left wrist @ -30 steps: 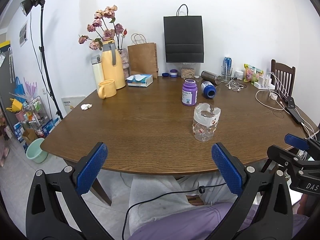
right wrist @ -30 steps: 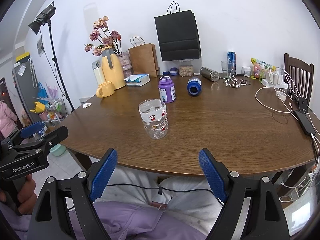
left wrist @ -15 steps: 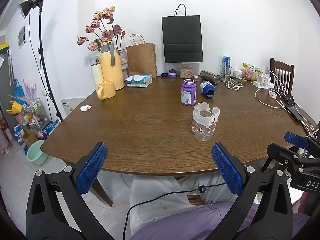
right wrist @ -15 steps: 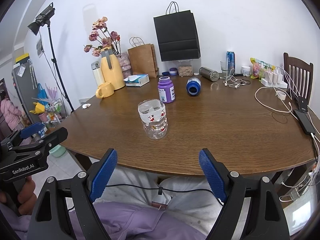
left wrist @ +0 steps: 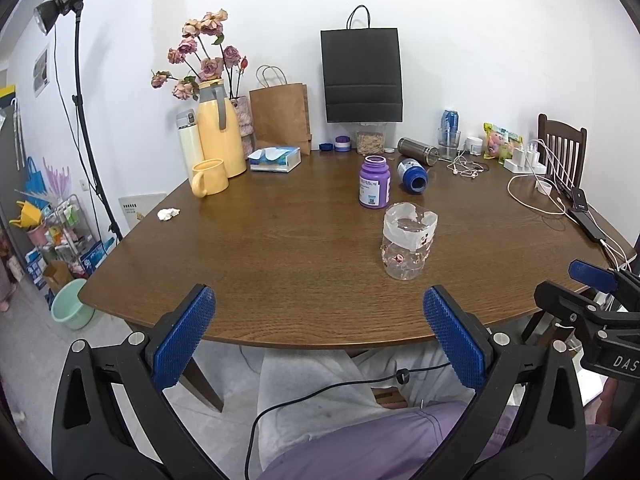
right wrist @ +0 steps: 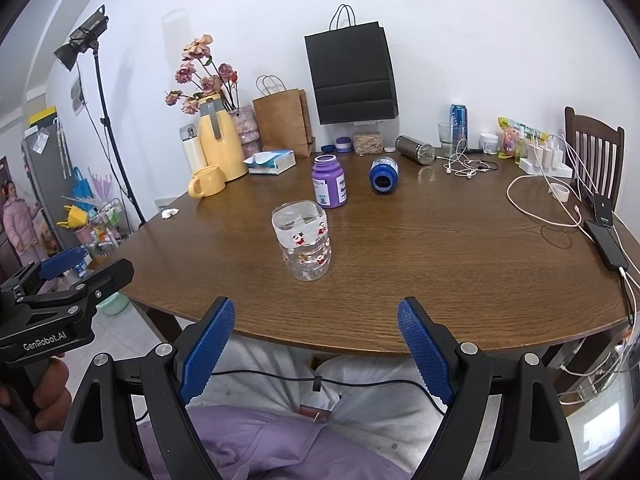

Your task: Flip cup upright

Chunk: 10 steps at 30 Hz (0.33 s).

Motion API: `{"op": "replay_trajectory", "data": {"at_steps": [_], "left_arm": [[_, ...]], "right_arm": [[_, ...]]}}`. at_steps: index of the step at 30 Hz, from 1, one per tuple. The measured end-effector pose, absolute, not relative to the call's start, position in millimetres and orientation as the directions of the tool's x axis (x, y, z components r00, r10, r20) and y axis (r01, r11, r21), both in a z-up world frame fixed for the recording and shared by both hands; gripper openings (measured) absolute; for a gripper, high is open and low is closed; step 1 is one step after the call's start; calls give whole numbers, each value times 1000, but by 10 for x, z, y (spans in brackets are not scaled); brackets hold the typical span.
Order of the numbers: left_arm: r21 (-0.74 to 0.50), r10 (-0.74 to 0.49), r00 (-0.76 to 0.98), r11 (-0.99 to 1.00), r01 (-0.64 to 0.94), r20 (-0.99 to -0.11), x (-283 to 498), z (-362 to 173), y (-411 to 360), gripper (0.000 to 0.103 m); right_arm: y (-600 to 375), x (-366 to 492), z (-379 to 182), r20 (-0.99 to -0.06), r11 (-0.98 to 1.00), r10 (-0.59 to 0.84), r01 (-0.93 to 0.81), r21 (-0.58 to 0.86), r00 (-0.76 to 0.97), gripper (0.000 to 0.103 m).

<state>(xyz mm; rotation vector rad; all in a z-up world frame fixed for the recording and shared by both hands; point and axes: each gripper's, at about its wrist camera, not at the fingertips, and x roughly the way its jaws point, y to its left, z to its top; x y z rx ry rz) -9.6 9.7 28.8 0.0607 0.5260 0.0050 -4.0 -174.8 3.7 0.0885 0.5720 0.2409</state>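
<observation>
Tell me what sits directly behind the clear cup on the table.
Just behind the clear cup stands a purple jar, lid off, with a blue jar on its side beyond. The purple jar's contents are hidden.

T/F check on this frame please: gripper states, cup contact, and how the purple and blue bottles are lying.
1. Both grippers are open. True: the left gripper and the right gripper each show a wide gap between their pads.
2. The right gripper holds the clear cup. False: the cup stands free on the table, beyond the fingertips.
3. The purple bottle stands upright. True.
4. The blue bottle stands upright. False: it lies on its side, mouth toward the camera.
5. The yellow mug sits beside the yellow thermos. True.
</observation>
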Motion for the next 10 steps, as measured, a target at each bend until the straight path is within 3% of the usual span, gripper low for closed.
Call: {"op": "replay_trajectory", "data": {"at_steps": [10], "left_arm": [[42,10,850,999,14,-527,-43,220,129,103]], "right_arm": [[-1738,-32,28,-529,967,254,-202,155,810,87]]}}
